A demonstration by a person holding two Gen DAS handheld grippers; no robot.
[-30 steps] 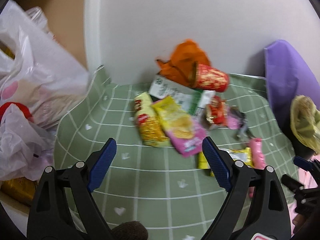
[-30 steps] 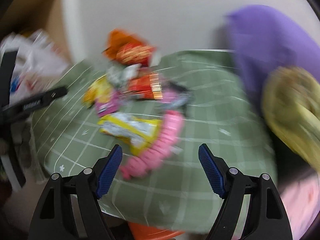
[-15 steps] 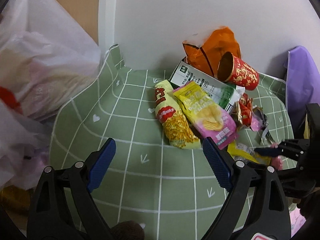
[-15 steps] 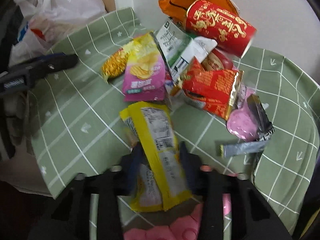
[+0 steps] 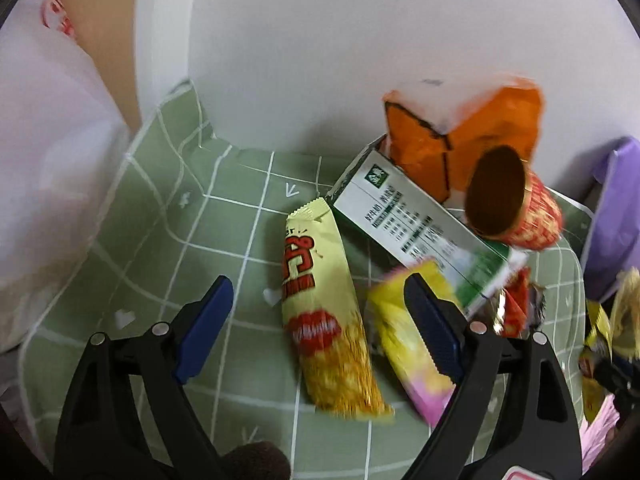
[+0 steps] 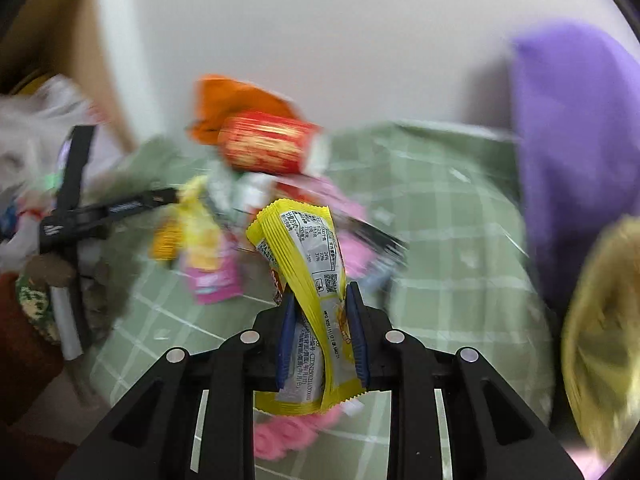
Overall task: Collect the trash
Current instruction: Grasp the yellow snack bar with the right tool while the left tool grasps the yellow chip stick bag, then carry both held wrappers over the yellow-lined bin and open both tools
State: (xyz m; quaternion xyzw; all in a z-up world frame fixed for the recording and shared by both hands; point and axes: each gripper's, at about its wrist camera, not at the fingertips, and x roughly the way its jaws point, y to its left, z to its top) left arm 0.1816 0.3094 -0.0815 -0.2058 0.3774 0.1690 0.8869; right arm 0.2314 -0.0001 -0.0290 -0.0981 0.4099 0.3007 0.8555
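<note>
Green checked tablecloth (image 5: 224, 216) is covered in snack litter. Left gripper (image 5: 318, 326) hangs spread wide over a pale yellow crisp packet (image 5: 324, 320), not touching. Right gripper (image 6: 322, 332), jaws just closing, clamps a crumpled yellow-and-silver foil wrapper (image 6: 316, 280), raised off the cloth, poking toward 11 o'clock.

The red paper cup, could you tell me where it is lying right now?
In the left wrist view the red paper cup lies on its side at upper right, against the orange bag and the green-and-white carton.
</note>
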